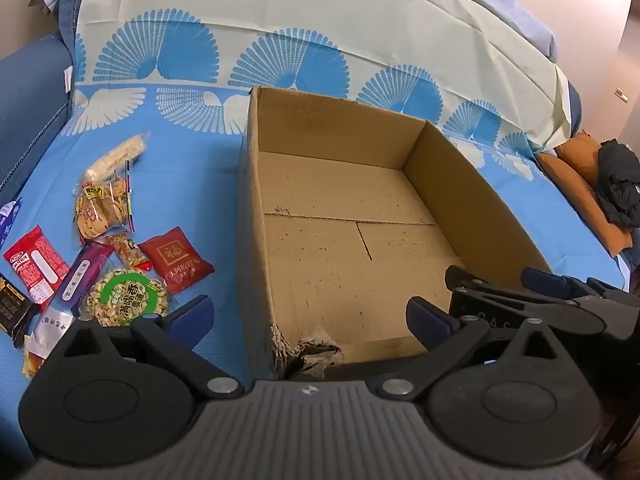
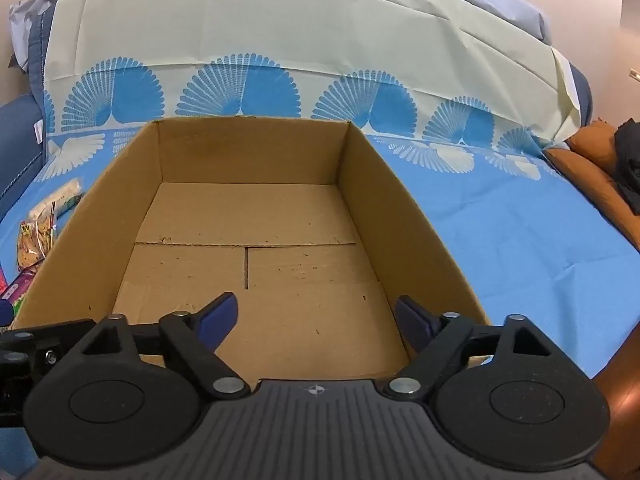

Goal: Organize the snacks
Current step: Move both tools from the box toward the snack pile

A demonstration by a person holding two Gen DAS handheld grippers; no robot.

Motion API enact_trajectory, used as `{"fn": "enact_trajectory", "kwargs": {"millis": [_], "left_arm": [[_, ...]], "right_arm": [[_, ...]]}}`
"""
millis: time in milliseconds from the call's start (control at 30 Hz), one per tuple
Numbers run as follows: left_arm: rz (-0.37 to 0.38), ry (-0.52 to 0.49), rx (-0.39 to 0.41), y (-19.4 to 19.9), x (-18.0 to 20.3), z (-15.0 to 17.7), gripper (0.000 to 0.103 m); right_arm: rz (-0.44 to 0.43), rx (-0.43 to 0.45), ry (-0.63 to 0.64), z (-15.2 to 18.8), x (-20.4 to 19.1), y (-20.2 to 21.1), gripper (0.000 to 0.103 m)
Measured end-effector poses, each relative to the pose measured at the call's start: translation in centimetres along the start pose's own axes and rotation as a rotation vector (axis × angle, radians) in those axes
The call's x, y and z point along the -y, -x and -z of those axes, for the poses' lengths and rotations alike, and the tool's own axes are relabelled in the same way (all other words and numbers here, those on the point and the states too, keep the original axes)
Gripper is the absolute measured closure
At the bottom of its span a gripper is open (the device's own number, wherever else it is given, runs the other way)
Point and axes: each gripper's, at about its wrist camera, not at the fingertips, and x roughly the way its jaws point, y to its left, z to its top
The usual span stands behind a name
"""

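An open cardboard box (image 1: 256, 200) stands empty on a blue cloth; its near left corner is torn. Left of it lies a heap of snacks: a dark red packet (image 1: 176, 260), a round green-labelled nut pack (image 1: 128, 298), a purple bar (image 1: 80, 280), a clear cookie bag (image 1: 100, 208) and a long white pack (image 1: 116, 156). My left gripper (image 1: 310, 312) hangs open over the torn corner with nothing between its fingers. My right gripper (image 2: 316, 312) is open over the near edge of the box (image 2: 384, 200), also holding nothing. It also shows as the right gripper (image 1: 500, 276) in the left wrist view.
The blue cloth with fan patterns (image 2: 500, 240) covers a sofa seat and back. A blue sofa arm (image 1: 28, 100) rises at the left. An orange cushion (image 1: 580, 184) with a dark garment (image 1: 620, 188) lies at the right. Wooden floor (image 2: 616, 400) shows past the seat's right edge.
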Motion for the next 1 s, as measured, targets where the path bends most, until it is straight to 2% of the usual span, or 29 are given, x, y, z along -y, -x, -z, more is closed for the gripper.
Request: {"fn": "enact_trajectory", "kwargs": {"millis": [167, 633, 700, 733, 767, 833, 867, 900, 967, 1000], "left_arm": [[0.0, 0.002, -0.006, 0.1, 0.0, 0.0, 0.001], [0.01, -0.012, 0.016, 0.1, 0.1, 0.2, 0.001], [0.019, -0.022, 0.041, 0.5, -0.2, 0.2, 0.003], [0.03, -0.026, 0.051, 0.8, -0.5, 0.1, 0.005], [0.043, -0.029, 0.057, 1.1, -0.8, 0.0, 0.011], [0.076, -0.042, 0.099, 2.0, -1.7, -0.3, 0.033], [0.101, -0.041, 0.107, 2.5, -2.4, -0.6, 0.052], [0.122, -0.031, 0.102, 2.9, -3.2, -1.0, 0.063], [0.153, -0.008, 0.091, 3.7, -4.9, -2.0, 0.074], [0.165, 0.004, 0.088, 4.1, -5.9, -2.7, 0.075]], "right_arm": [[-0.003, -0.002, 0.014, -0.5, 0.1, -0.8, 0.03], [-0.002, 0.002, 0.026, -0.8, -0.1, -0.7, 0.032], [-0.022, 0.01, 0.019, -1.1, -0.3, -0.6, 0.039], [-0.025, 0.026, 0.02, -1.3, -0.4, -0.5, 0.046], [-0.035, 0.04, 0.019, -1.4, -0.6, -0.3, 0.053], [-0.073, 0.056, 0.014, -1.7, -1.2, -0.1, 0.06], [-0.095, 0.076, 0.015, -1.8, -1.7, 0.2, 0.062], [-0.115, 0.097, 0.021, -1.8, -2.3, 0.4, 0.063], [-0.153, 0.141, 0.048, -1.9, -3.9, 1.1, 0.063], [-0.183, 0.19, 0.049, -1.8, -4.7, 1.5, 0.063]]}}
